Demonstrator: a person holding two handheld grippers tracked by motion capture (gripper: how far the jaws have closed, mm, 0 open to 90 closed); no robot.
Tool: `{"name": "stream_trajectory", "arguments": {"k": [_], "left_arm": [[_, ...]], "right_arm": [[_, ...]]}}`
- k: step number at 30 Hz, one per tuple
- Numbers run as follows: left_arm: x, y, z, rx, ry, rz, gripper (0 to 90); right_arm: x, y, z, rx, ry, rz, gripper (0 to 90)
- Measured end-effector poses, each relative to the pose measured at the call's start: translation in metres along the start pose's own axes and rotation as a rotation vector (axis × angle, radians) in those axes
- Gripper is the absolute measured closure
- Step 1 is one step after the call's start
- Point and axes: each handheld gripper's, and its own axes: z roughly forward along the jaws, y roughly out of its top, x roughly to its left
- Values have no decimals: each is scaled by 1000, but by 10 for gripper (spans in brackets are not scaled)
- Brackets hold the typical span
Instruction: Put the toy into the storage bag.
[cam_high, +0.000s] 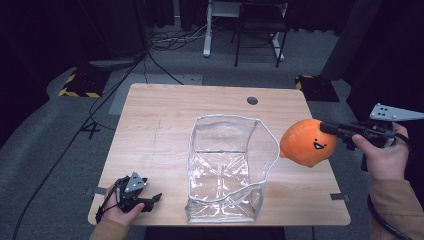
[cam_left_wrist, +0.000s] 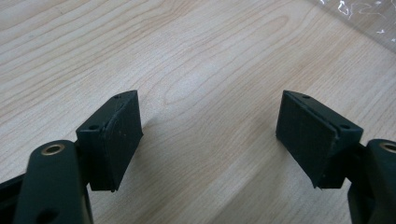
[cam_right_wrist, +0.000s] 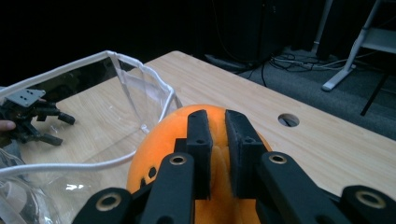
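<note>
Standing open-topped at the middle of a wooden table, a clear plastic bag holds nothing visible. Just right of the bag's rim, the right gripper pinches an orange plush toy above the tabletop, jaws narrowed into its fabric. Well left of the bag, the left gripper rests at the table's near edge, jaws wide and empty.

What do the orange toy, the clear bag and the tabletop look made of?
Orange toy: likely soft matte plush; it dents between the right gripper jaws.
Clear bag: thin glossy plastic film with white piping; it wrinkles and glints.
Tabletop: light wood-grain, possibly laminate.
</note>
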Motion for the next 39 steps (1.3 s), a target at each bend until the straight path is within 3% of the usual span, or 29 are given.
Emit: {"name": "stream_trajectory", "arguments": {"k": [6, 27, 39], "left_arm": [[0, 0, 0, 0, 0, 0, 229], [0, 0, 0, 1, 0, -1, 227], [0, 0, 0, 1, 1, -1, 227]], "right_arm": [[1, 10, -3, -29, 4, -6, 805], [12, 45, -18, -42, -20, -53, 806], [27, 70, 1, -48, 34, -98, 806]]}}
